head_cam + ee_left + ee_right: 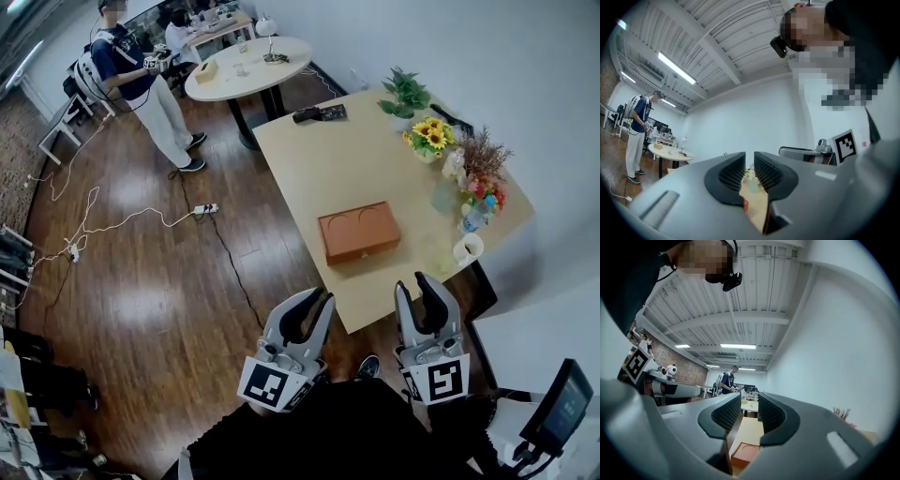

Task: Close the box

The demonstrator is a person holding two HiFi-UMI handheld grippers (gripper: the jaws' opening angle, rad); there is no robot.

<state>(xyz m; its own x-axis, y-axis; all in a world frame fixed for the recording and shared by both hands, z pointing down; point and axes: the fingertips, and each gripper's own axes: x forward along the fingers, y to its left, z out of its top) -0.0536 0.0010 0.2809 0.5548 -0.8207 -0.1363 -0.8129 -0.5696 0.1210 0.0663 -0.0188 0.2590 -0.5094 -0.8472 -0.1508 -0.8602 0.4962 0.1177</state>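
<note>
The orange box (358, 232) lies flat on the light wooden table (319, 159), lid down, near the table's front edge. In the right gripper view the box (745, 455) shows low between the jaws, a short way ahead. My left gripper (317, 298) hangs in front of the table's near edge, over the floor, jaws close together with nothing between them. My right gripper (412, 281) is held beside it at the table's front corner, likewise shut and empty. Both grippers stand clear of the box. In its own view the left gripper (750, 161) points over the table, the right gripper (750, 401) along it.
Sunflowers (431, 138), a potted plant (405, 94), dried flowers (480, 164) and a white cup (467, 248) line the table's right edge. A black device (319, 113) lies at its far end. Beyond are a round table (248, 66), a standing person (141, 75) and a floor cable (202, 209).
</note>
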